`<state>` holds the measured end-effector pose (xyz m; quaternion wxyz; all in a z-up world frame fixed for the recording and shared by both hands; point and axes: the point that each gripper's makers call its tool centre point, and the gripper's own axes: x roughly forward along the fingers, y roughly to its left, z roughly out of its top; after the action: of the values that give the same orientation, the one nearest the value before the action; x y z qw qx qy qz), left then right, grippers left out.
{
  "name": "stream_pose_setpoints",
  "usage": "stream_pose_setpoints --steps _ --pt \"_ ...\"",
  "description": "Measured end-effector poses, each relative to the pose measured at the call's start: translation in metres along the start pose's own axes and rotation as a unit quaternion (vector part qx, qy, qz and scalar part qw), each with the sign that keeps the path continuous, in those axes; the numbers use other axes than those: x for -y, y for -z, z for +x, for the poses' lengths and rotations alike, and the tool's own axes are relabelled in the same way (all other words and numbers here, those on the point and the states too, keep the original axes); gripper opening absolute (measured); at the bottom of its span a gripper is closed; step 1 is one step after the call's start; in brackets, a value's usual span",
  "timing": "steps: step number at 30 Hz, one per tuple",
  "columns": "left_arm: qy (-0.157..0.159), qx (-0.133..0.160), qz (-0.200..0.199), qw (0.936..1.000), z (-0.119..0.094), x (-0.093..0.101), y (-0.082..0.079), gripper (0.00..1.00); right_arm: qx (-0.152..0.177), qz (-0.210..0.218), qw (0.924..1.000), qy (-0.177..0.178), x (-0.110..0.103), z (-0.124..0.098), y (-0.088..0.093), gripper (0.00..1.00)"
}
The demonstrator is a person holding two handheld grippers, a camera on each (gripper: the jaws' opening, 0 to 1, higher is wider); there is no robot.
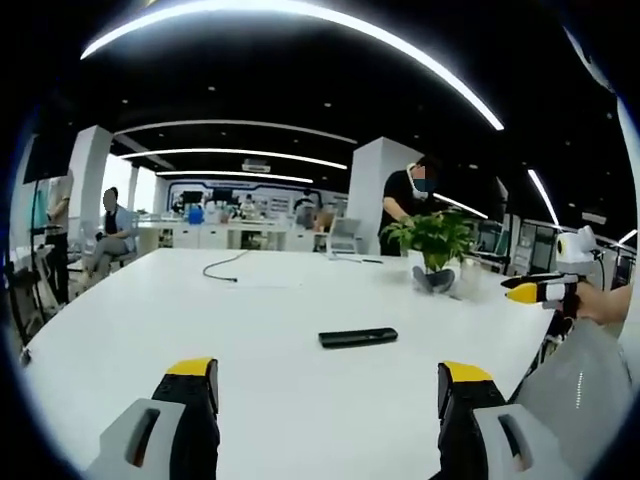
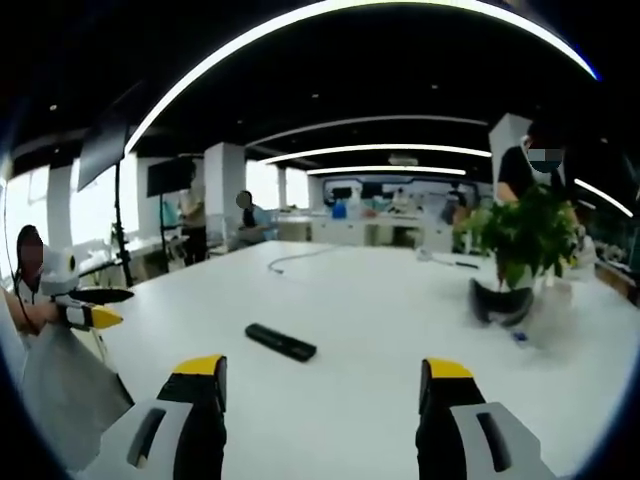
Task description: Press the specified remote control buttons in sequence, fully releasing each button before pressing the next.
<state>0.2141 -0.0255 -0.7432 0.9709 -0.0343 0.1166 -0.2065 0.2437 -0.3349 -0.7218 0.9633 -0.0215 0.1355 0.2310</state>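
- The remote control (image 1: 358,337) (image 2: 281,342) was a slim black bar, lying flat on the white table (image 1: 260,330) (image 2: 380,320).
- It sat out in the open, alone, nothing touching it.
- Buttons too small to make out.

Long white table top (image 1: 300,330): smooth, slight sheen, looks laminate. Slim black bar-shaped remote (image 1: 358,337): matt plastic. Left gripper (image 1: 327,385) and right gripper (image 2: 322,385): grey moulded plastic jaws, black inner faces, glossy yellow tips. Green potted plant (image 2: 525,235): leafy, in a dark glossy pot.
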Motion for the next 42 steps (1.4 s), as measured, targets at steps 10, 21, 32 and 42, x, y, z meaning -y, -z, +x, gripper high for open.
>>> stream_pose_setpoints --steps 10,21,32,42 --pt "0.036 -0.045 0.042 0.9975 0.003 0.013 0.012 0.95 0.007 0.008 0.9999 0.012 0.008 -0.001 0.000 0.77" --pt "0.069 -0.144 0.065 0.9850 0.015 0.011 0.034 0.94 -0.002 0.007 0.9999 0.009 0.008 0.000 0.004 0.76" --pt "0.112 -0.195 0.064 0.9724 0.040 0.011 0.028 0.87 -0.004 0.011 0.9999 0.008 0.009 0.000 0.005 0.74" --pt "0.153 -0.200 0.068 0.9654 0.074 0.020 0.007 0.86 -0.008 0.013 0.9998 0.009 0.007 -0.001 0.005 0.72"
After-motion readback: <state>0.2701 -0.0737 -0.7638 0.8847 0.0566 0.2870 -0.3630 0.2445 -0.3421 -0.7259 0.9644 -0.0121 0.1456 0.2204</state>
